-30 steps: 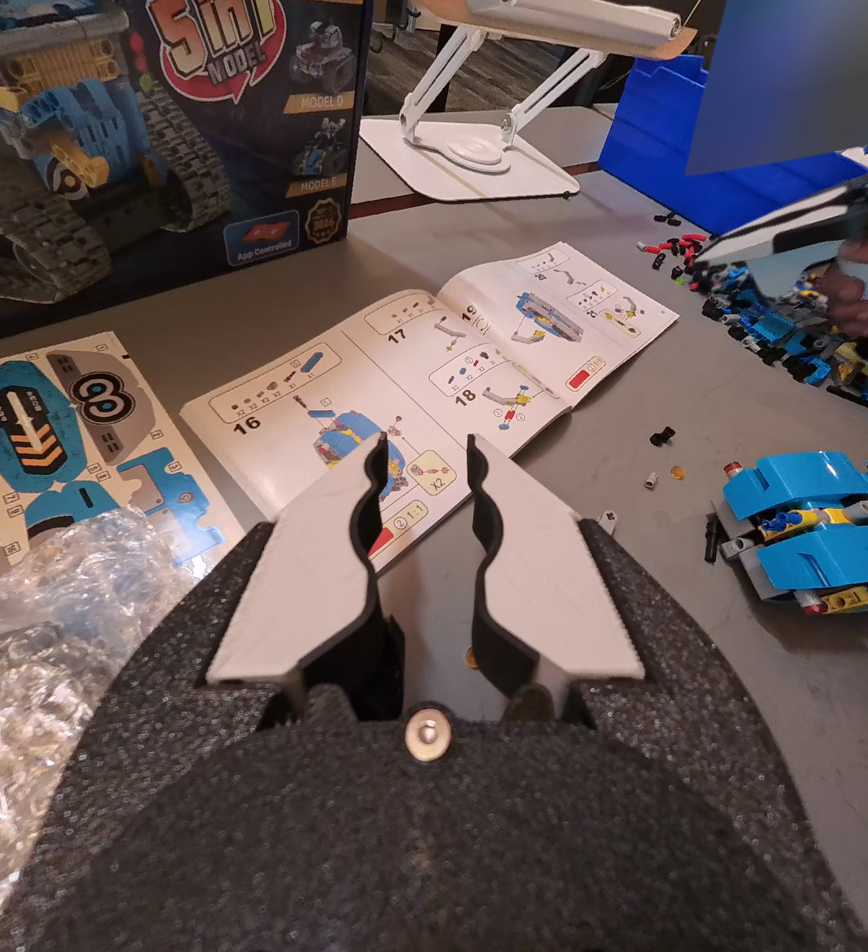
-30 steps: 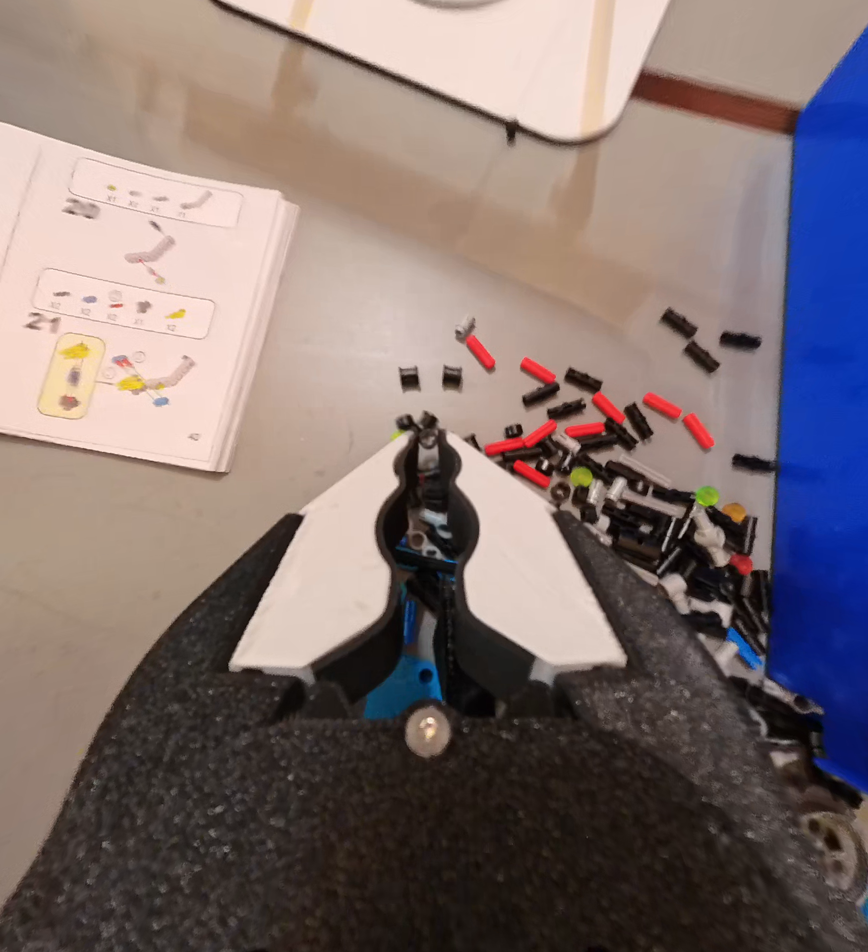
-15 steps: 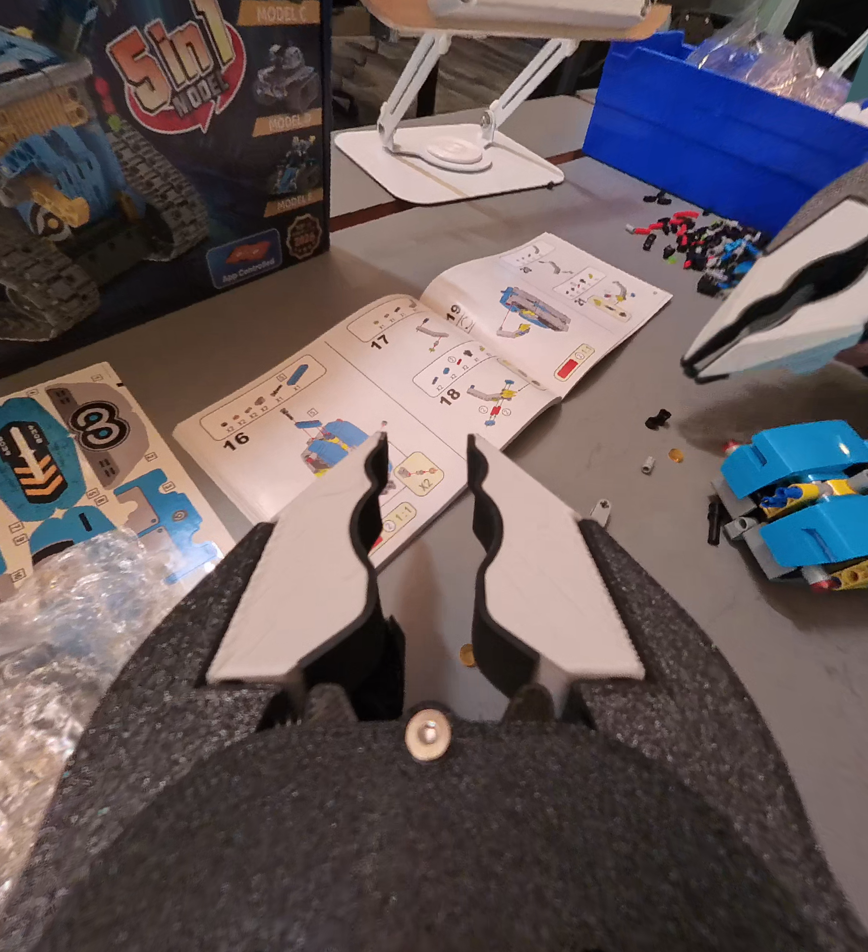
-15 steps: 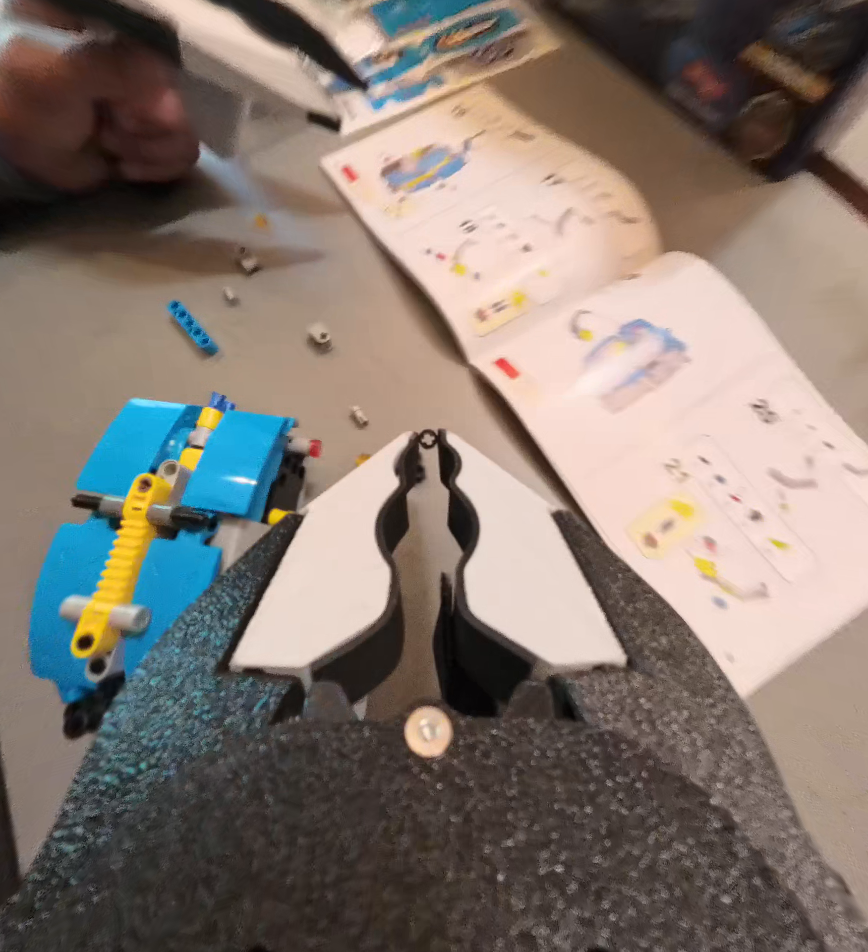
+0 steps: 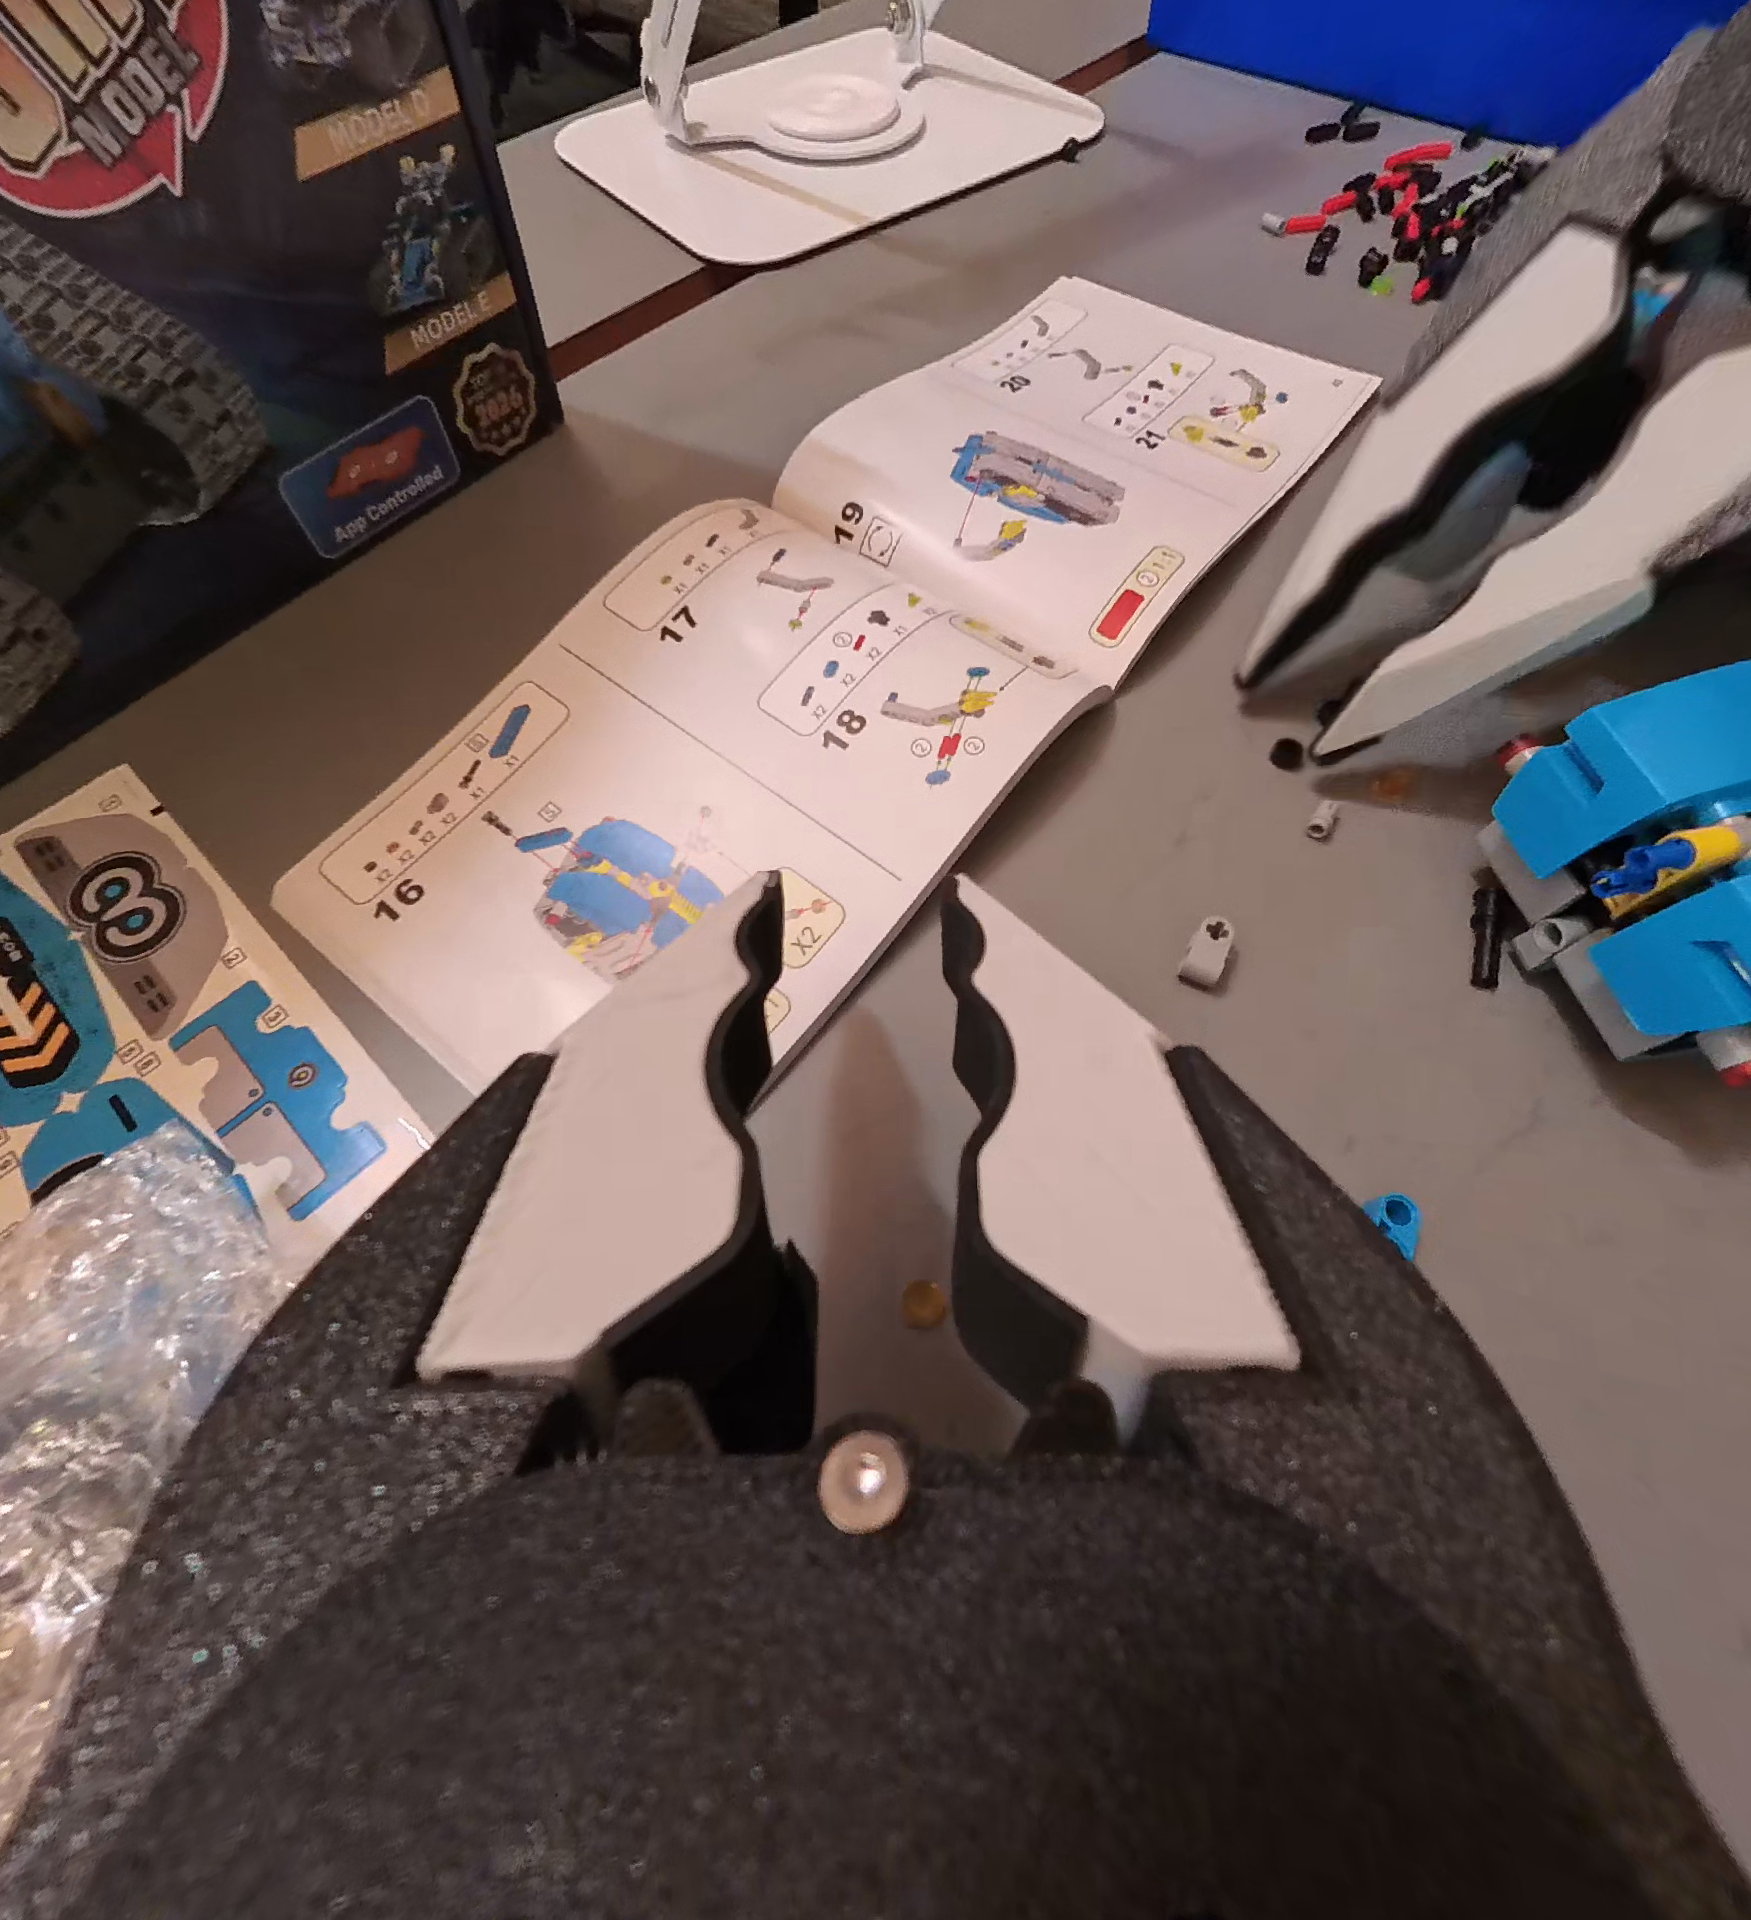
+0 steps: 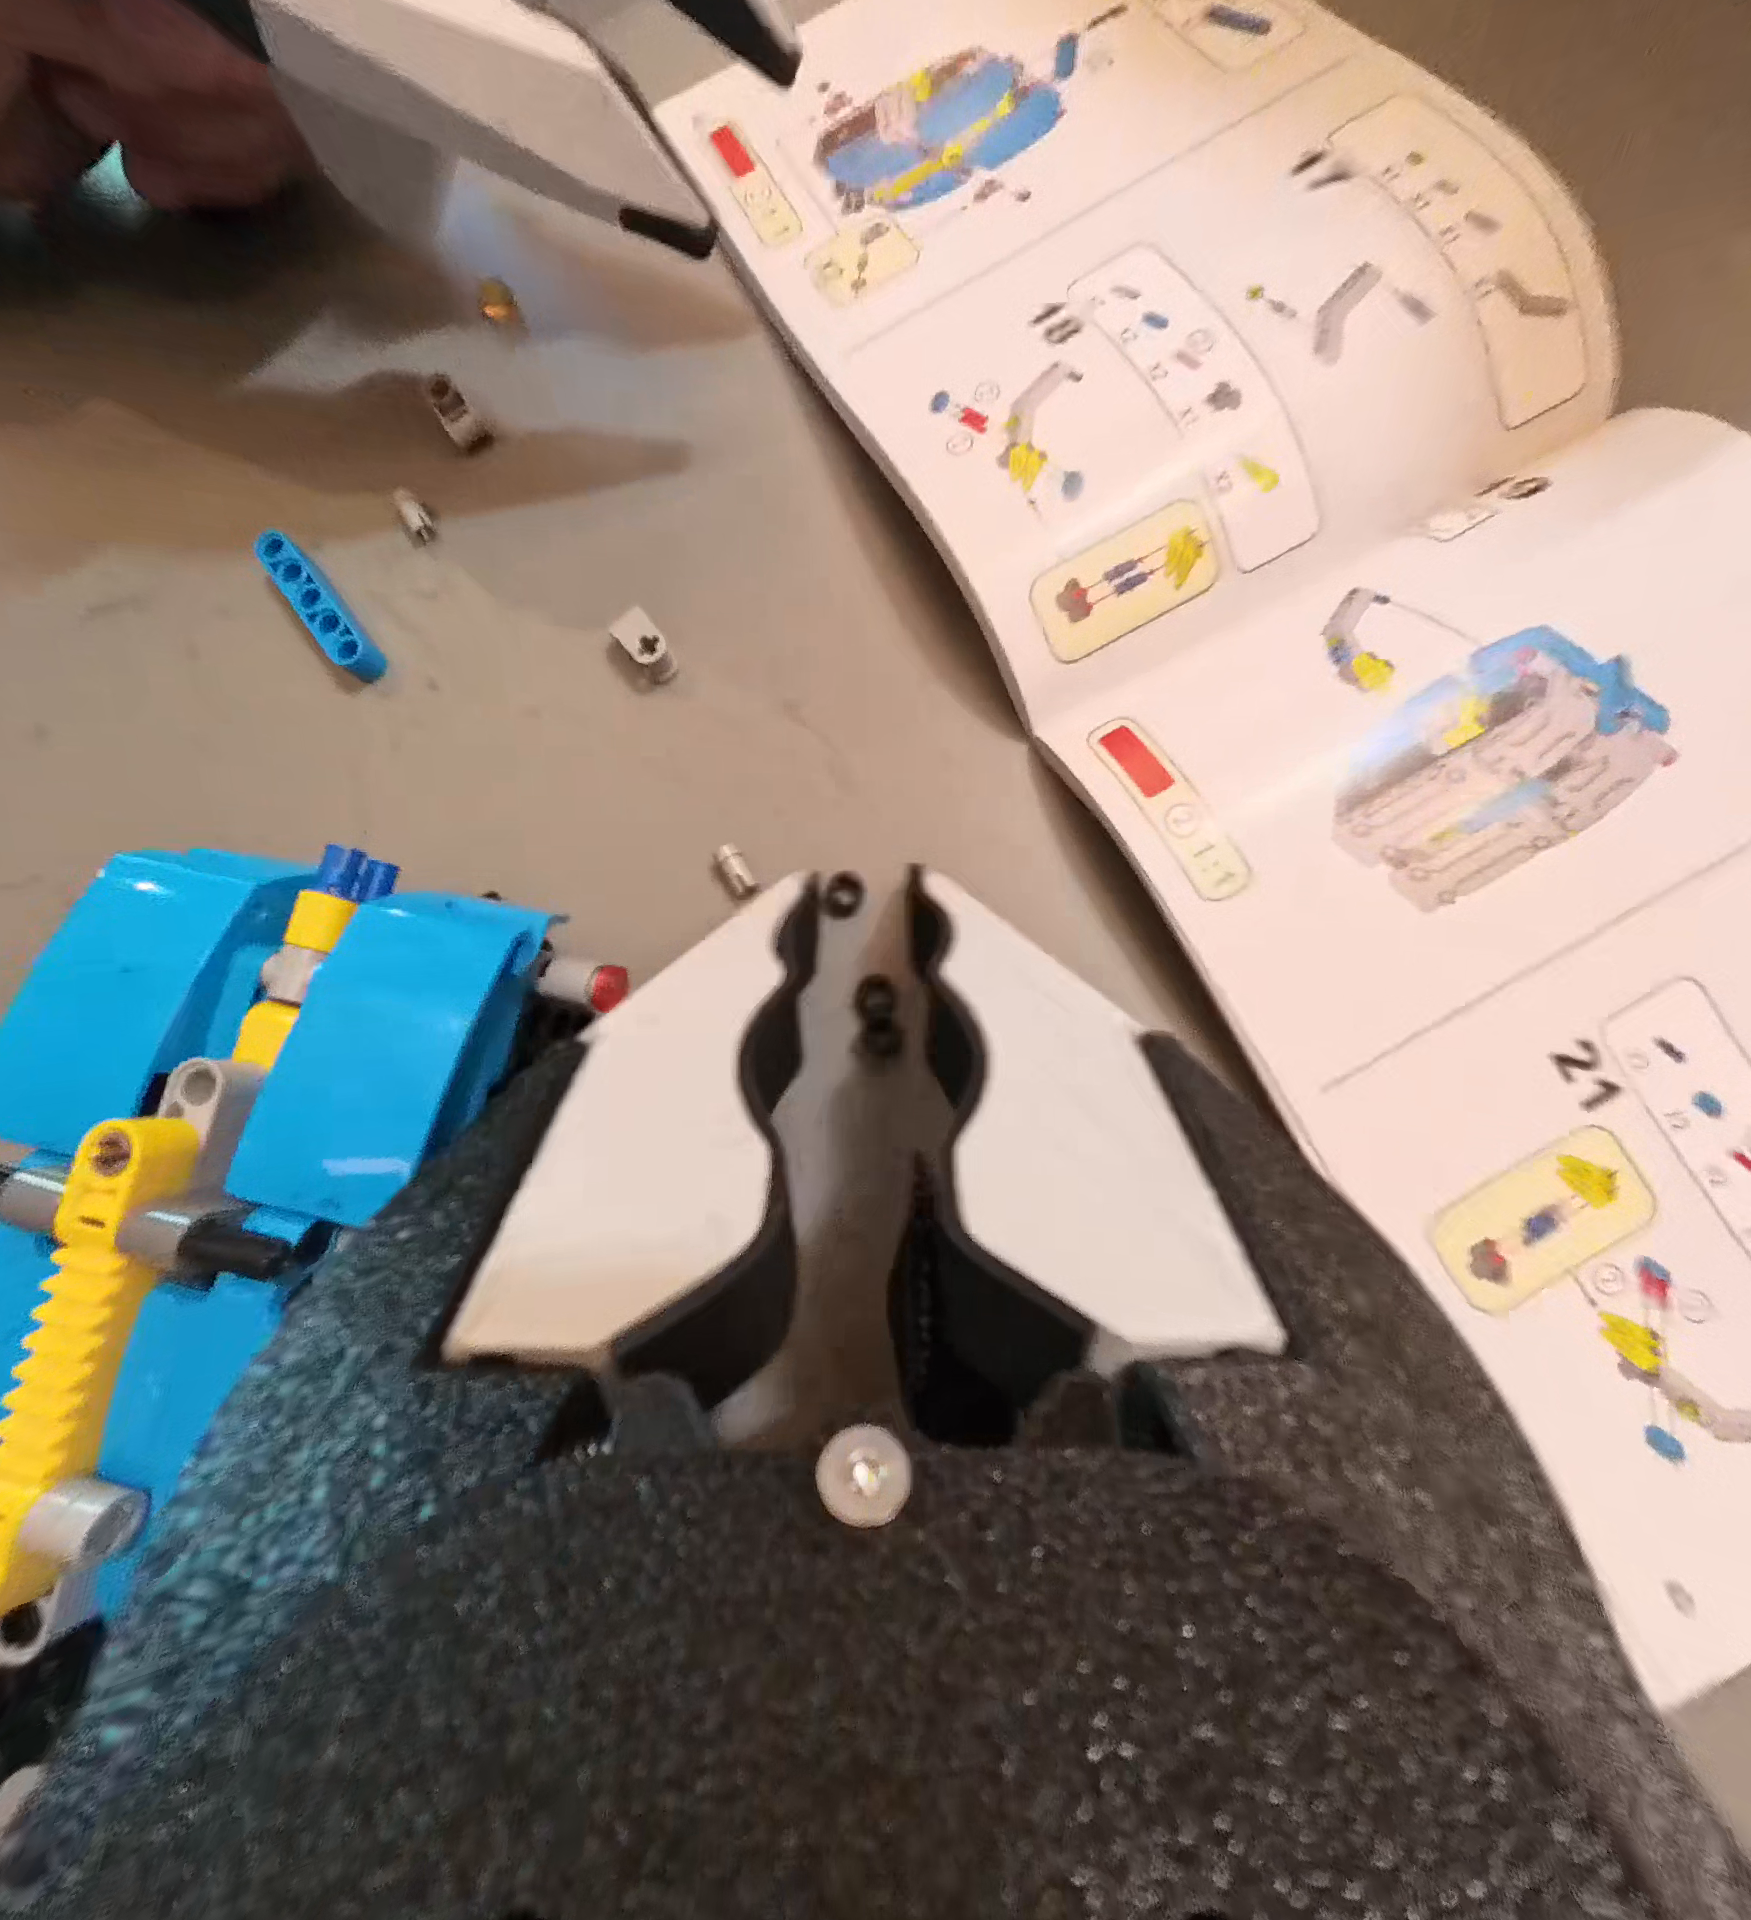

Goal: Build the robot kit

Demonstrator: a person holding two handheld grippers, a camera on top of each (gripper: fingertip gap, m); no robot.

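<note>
left hand-held gripper (image 5: 855,899) agape over booklet (image 5: 850,665) | right hand-held gripper (image 6: 863,894) parted, black pins (image 6: 876,1013) between

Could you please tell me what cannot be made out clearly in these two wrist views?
- Right claw: whether it still touches the small black pieces between its fingers; motion blur.
- Blue model: right part cut off by the left view's edge.
- Pile of loose pins: too small, partly hidden by the right claw.
- Booklet: drawings blurred in the right view.
</note>
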